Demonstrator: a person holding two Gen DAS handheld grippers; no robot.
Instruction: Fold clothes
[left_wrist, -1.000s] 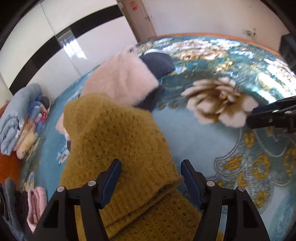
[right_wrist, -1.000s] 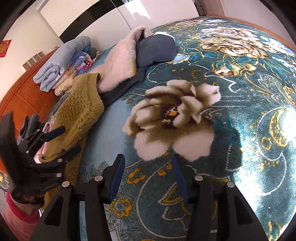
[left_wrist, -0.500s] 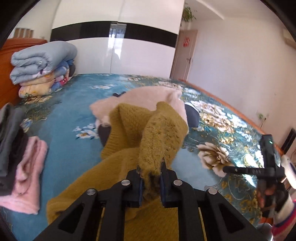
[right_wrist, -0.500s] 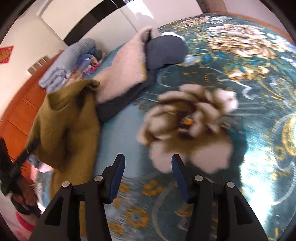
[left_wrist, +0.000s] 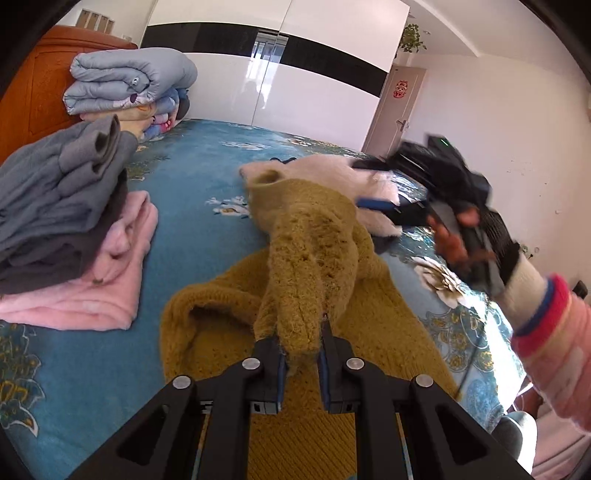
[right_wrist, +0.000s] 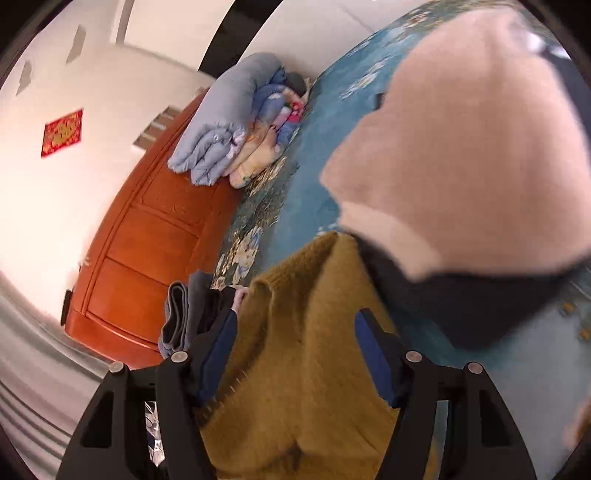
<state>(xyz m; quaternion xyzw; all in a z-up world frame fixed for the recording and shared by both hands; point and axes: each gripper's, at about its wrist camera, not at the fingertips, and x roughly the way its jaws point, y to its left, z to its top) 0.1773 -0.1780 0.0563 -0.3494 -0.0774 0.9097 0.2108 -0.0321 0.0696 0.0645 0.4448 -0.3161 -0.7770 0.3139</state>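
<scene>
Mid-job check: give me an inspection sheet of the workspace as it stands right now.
Surface: bed with blue floral cover.
Job's things: mustard knitted sweater, one part lifted; fluffy pale pink garment over a dark garment behind it.
Clutter: folded stack of grey and pink clothes; rolled quilts.
Grippers: left gripper shut on the sweater; right gripper open, sweater between its fingers.
Cables: thin dark cable at the bed's right edge.
Surroundings: orange wooden headboard, white wardrobe, door.
</scene>
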